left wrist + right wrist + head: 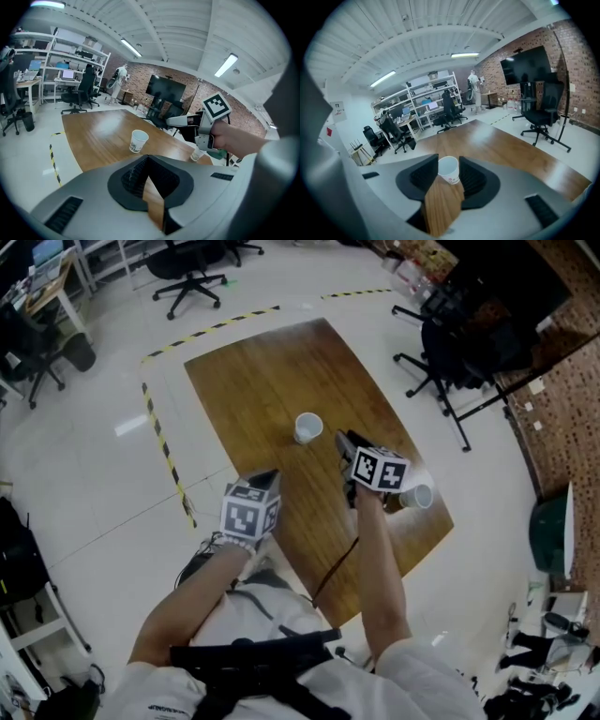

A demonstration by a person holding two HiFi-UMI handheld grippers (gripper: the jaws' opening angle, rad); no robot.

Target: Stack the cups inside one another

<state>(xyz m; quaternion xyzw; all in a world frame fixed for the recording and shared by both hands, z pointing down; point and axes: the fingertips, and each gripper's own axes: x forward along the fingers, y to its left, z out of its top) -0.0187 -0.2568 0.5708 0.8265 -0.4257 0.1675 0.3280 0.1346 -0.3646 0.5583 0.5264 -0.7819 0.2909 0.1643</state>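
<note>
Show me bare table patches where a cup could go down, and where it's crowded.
Free: the far half of the wooden table, beyond the upright paper cup, and the strip between that cup and the table's left edge. Crowded: the near right corner, where the right gripper, jaws opening short of that cup, and the second cup sit close.

No word or number can be read. The cup [449, 169] just ahead of the right claw [448, 163], whose jaws are opening around it without touching, bears a reddish print too small to read. The cubes [380, 469] on this and the left claw [148, 161] carry black-and-white square markers, not letters. Far left of the right claw, a wall notice [336, 110] is blurred.
</note>
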